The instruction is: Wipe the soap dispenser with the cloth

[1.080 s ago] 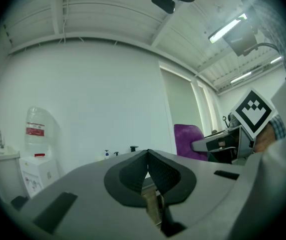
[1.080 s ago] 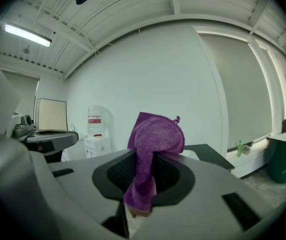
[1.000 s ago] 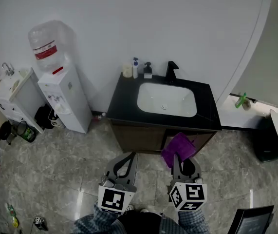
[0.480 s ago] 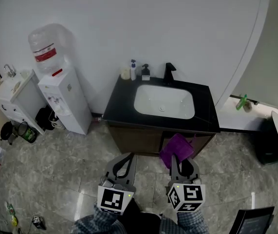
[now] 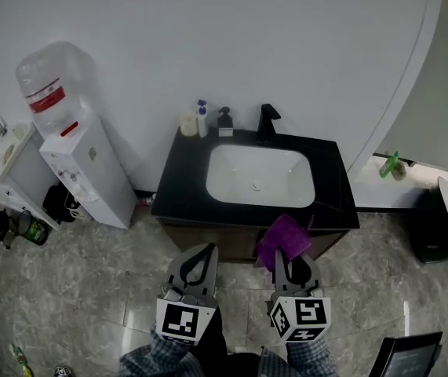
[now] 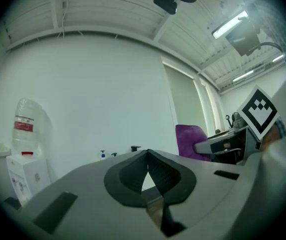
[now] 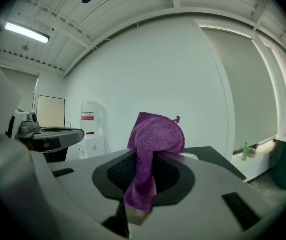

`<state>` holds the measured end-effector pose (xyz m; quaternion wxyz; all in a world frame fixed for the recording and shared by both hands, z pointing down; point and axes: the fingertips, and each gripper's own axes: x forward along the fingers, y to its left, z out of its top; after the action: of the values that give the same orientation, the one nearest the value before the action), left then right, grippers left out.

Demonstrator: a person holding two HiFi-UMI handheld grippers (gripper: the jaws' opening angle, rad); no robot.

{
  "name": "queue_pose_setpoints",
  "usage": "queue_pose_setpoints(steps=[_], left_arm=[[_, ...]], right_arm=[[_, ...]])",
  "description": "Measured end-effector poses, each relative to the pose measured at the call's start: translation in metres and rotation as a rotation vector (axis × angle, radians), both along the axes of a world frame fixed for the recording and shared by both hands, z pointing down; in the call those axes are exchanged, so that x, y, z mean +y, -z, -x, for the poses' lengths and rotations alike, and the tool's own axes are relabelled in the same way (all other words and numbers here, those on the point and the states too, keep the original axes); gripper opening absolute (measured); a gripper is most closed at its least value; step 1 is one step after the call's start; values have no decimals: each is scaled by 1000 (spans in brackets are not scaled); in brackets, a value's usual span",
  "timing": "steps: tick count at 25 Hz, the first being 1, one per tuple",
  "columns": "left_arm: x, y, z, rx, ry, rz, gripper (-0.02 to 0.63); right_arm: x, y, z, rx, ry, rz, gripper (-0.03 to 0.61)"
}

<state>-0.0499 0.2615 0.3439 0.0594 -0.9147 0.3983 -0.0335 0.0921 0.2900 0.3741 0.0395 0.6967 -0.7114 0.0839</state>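
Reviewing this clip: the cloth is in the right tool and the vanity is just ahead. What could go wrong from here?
1. The soap dispenser stands crowded between a blue-capped bottle and the faucet; a wipe could topple one into the sink.
2. The right tool pinches only a narrow part of the cloth; rubbing may pull it free.
3. The left tool is shut and empty, so nothing steadies the dispenser.

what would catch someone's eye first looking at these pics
The purple cloth, clamped in the right gripper, stands out most, low in the head view. Beyond it is a black vanity counter with a white sink, and a water cooler stands against the wall to its left.
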Motion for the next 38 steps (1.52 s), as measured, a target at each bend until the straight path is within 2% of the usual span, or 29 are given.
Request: queue_pose_setpoints(steps=[4,7,10,13,16,23,33,38], left_arm=[[-84,-2,-11,-9,-34,-19,2],[-147,-3,-16,-36,-57,1,2],[-210,3,-21,-26,-69,3,2],[-260,10,-27,-12,-83,-14,2],[-299,2,-30,-31,-80,1,2],[-358,-16,-36,-11,-43,56,2],[-405,-13,-25,-6,81,61,2],[-421,-15,-15,5,163,89,2]], right_arm=[[-85,-4,-2,7,-3,17,80],[-152,4,-3,16,0,18,80],[-220,9,-5,20,-5,16,80],[-275,10,-8,26,-7,24,80],[-319,10,-10,39,10,32,80],[-396,-11,-19,29,49,76,80],[-508,-19,-25,22,150,99,80],[-562,-28,-26,36,191,123,80]])
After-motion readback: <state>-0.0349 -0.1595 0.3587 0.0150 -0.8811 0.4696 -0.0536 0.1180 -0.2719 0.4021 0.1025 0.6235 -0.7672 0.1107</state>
